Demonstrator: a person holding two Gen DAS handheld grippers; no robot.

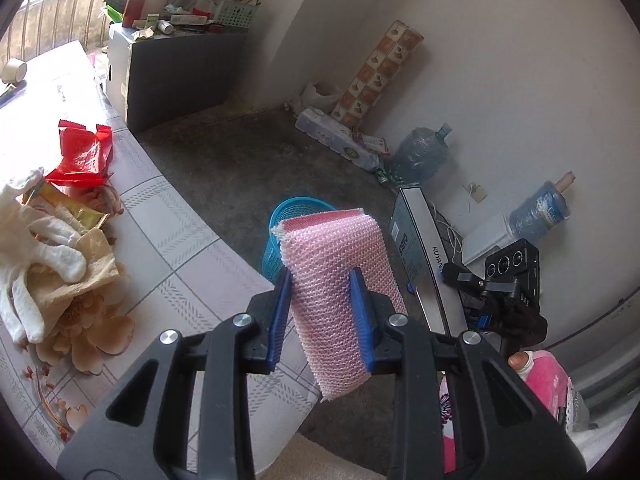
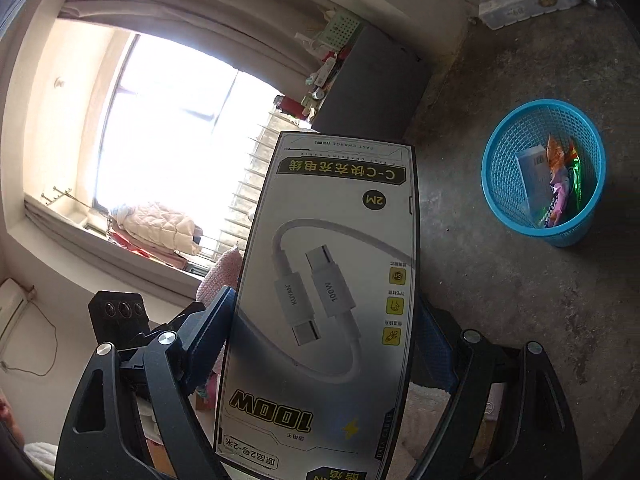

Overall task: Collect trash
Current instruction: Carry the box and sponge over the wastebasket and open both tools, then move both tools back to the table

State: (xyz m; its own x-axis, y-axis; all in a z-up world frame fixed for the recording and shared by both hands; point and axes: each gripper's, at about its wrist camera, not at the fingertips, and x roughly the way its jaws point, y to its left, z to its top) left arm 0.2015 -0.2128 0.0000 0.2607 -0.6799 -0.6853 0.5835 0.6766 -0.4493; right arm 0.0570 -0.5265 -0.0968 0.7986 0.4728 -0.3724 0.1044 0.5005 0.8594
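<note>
Pink sponge in left tongs — cable box in right tongs.

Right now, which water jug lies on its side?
The right jug, neck pointing up-right, beside the cable box. The left jug against the wall stands upright.

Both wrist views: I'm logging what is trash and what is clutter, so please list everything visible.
pink mesh sponge: one, pink, clamped in the left claw
cable box: one, white and black, clamped in the right claw
blue basket: one, blue, on the floor, wrappers and a small box inside
red plastic bag: one, red, on the table
white gloves: white, count unclear, on the table
tiled table: one, pale, at left
water jugs: two, blue, by the wall
grey cabinet: one, grey, cluttered top
left claw: black with blue pads
right claw: black with blue pads
</note>
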